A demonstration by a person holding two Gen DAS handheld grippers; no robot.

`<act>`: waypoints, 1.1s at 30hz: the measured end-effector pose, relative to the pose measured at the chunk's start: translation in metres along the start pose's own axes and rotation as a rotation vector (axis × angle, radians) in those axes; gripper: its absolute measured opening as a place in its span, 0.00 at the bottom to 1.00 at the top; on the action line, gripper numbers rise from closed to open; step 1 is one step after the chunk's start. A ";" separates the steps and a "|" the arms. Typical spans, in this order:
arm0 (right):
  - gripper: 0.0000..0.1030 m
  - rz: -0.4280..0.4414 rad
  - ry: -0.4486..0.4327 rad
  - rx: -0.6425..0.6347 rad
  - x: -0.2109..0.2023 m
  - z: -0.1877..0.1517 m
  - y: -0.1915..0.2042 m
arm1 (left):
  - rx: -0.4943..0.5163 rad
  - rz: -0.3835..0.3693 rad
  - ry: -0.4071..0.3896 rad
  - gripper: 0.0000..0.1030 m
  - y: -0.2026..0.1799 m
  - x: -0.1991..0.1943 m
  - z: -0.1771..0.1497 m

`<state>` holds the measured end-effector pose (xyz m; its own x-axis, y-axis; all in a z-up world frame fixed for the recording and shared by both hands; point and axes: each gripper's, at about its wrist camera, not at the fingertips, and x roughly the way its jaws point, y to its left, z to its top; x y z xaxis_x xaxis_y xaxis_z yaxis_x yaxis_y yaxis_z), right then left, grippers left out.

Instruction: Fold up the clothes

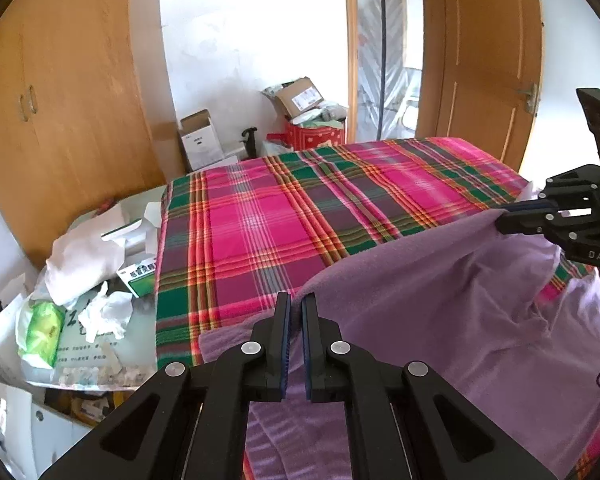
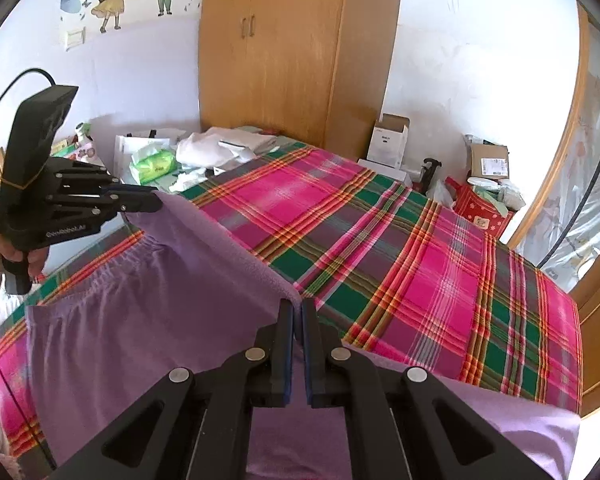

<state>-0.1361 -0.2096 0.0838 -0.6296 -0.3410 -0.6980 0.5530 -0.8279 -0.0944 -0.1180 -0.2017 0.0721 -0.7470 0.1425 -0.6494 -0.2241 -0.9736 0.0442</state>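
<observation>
From the left, my left tongs (image 1: 296, 320) are pressed together on one end of a lifted edge of the purple garment (image 1: 420, 300), a soft fleece-like piece that looks like trousers, since a gathered elastic waistband shows in the right wrist view. That end sits raised near the middle of the bed (image 1: 260, 220), over its plaid pink-and-green cover, so the cloth clears the cover instead of dragging across it.

Between my two grips the held edge runs as a fairly straight line, and I judge that is why the two pinches sit well apart: it keeps the edge from sagging or bunching, so it can be laid down squarely.

Below that line the rest of the garment drapes down and spreads over the near edge of the bed, the weight of it resting on the cover.

At the right, my right tongs (image 2: 298, 320) are likewise pinched shut on the other end of that edge, toward the bed's right side. I judge a fold is in hand, though which fold of the sequence I cannot tell. Boxes and bags beyond the bed's far edge stay clear of the work.
</observation>
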 end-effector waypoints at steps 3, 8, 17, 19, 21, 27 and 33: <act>0.04 -0.006 -0.004 -0.019 -0.010 -0.003 0.010 | -0.001 0.005 -0.007 0.05 -0.002 -0.009 -0.003; 0.04 -0.012 -0.010 -0.020 -0.023 -0.011 0.024 | -0.013 -0.002 -0.015 0.05 -0.005 -0.024 -0.012; 0.04 -0.024 -0.056 -0.031 -0.058 -0.025 0.048 | -0.018 0.011 -0.055 0.05 -0.013 -0.056 -0.026; 0.04 -0.026 -0.056 -0.022 -0.062 -0.028 0.051 | -0.004 0.024 -0.062 0.05 -0.016 -0.064 -0.031; 0.04 -0.027 -0.058 -0.012 -0.065 -0.032 0.055 | 0.002 0.026 -0.065 0.05 -0.019 -0.070 -0.036; 0.04 -0.036 -0.075 0.004 -0.079 -0.048 0.069 | -0.005 0.026 -0.077 0.05 -0.025 -0.086 -0.051; 0.04 -0.056 -0.093 -0.006 -0.091 -0.062 0.083 | -0.014 0.029 -0.088 0.05 -0.031 -0.101 -0.066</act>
<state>0.0007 -0.2194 0.0959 -0.7075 -0.3347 -0.6224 0.5188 -0.8441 -0.1358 0.0058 -0.1976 0.0866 -0.8052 0.1287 -0.5789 -0.1934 -0.9798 0.0513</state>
